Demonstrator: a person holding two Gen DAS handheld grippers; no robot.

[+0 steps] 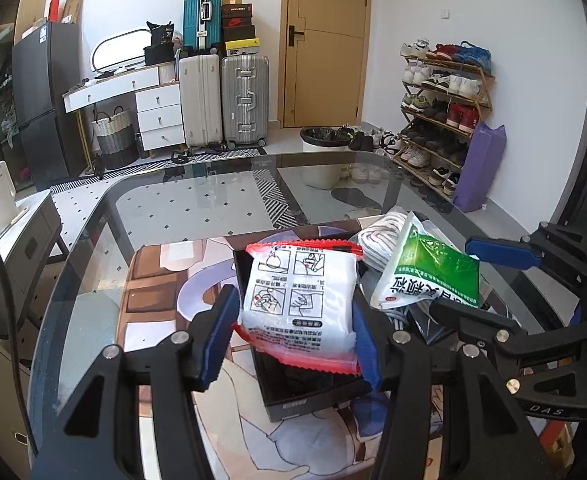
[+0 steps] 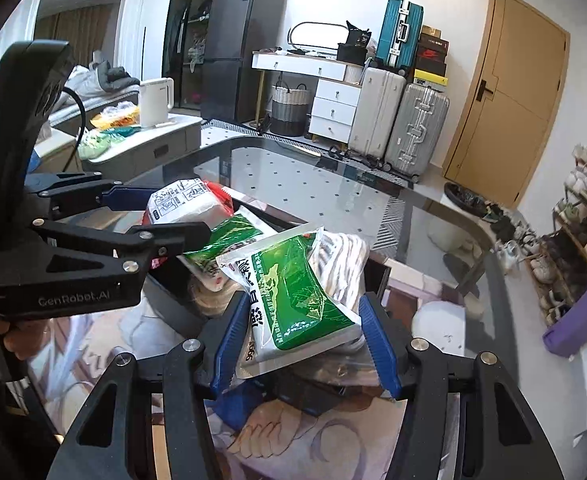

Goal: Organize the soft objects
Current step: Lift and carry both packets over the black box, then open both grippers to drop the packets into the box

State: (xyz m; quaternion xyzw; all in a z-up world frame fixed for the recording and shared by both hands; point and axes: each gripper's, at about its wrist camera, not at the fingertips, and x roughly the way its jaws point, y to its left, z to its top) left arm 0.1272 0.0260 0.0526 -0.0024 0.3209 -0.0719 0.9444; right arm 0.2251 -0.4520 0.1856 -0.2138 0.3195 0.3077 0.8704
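Over the black box (image 1: 317, 392) on my glass bench (image 1: 197, 204), my left tool (image 1: 293, 336) clamps the white packet (image 1: 299, 304), my right tool (image 2: 305, 344) the green packet (image 2: 297, 300), both poised for packing inside.

So the open box (image 1: 277, 384) sits on the mat (image 1: 153, 280), which lies on the desk (image 1: 197, 200). The instruction-printed packet (image 1: 299, 300) hangs right over the box — pinched in the left hand-held gripper (image 1: 293, 336). Just right of the box, the leaf-printed packet (image 2: 293, 300) sits in the right hand-held gripper (image 2: 305, 340), above a rolled towel (image 2: 341, 260). A second leaf-printed packet (image 2: 221, 248) lies between them — partly hidden.
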